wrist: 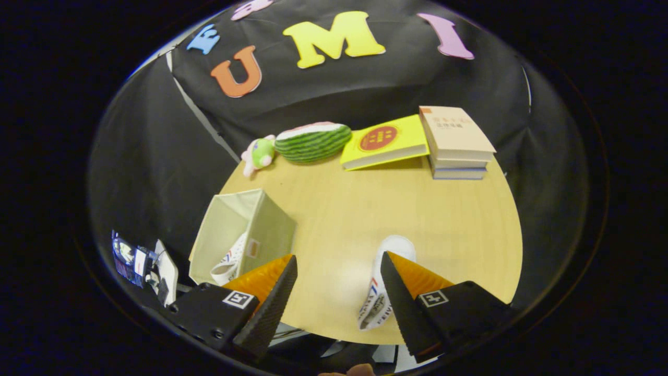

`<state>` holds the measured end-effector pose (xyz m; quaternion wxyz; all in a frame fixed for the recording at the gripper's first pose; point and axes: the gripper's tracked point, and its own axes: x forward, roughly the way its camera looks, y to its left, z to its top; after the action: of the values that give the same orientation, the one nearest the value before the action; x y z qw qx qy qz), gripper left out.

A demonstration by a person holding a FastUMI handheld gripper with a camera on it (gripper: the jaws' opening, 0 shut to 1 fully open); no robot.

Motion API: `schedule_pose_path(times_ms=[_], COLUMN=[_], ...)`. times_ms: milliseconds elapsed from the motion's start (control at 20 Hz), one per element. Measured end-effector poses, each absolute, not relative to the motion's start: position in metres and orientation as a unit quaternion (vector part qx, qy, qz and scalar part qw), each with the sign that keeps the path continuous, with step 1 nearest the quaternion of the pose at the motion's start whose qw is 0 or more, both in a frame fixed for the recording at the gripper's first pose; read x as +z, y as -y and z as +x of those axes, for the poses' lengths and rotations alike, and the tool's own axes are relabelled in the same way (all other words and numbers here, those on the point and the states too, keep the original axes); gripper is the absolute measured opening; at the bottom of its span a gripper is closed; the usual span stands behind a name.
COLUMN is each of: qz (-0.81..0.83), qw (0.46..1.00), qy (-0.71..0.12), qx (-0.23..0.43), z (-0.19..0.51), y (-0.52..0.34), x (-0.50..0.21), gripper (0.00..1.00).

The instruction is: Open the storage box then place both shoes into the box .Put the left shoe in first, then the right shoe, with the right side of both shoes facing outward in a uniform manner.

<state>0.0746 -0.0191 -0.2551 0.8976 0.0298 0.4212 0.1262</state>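
This is a booth made for filming, not a real home. Black cloth [156, 156] hangs all around as walls. One round wooden table [365, 209] stands inside, with toys [313, 141] and books [456, 141] set out at the back like props.

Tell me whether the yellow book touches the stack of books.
Touching: the gripper view shows the yellow book leaning its raised edge against the book stack.
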Motion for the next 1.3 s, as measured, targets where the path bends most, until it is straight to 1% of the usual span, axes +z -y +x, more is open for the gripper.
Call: schedule_pose_path(times_ms=[100, 350, 600, 850, 1000, 1050, 1100, 1150, 1200, 1300], qz=[0.03, 0.061, 0.071, 0.08, 0.064, 0.062, 0.055, 0.049, 0.052, 0.09], qw=[0.889, 0.845, 0.804, 0.776, 0.77, 0.77, 0.766, 0.766, 0.766, 0.761], qy=[-0.444, -0.522, -0.582, -0.618, -0.625, -0.625, -0.632, -0.633, -0.633, -0.635], qx=[0.108, 0.1, 0.099, 0.099, 0.106, 0.111, 0.107, 0.101, 0.101, 0.095], z=[0.07, 0.052, 0.043, 0.047, 0.051, 0.054, 0.052, 0.054, 0.055, 0.057], y=[0.048, 0.082, 0.094, 0.094, 0.091, 0.086, 0.087, 0.087, 0.088, 0.088], x=[-0.28, -0.349, -0.403, -0.433, -0.438, -0.441, -0.443, -0.442, -0.439, -0.44], gripper=[0.99, 0.99, 0.99, 0.95, 0.84, 0.73, 0.69, 0.51, 0.48, 0.36])
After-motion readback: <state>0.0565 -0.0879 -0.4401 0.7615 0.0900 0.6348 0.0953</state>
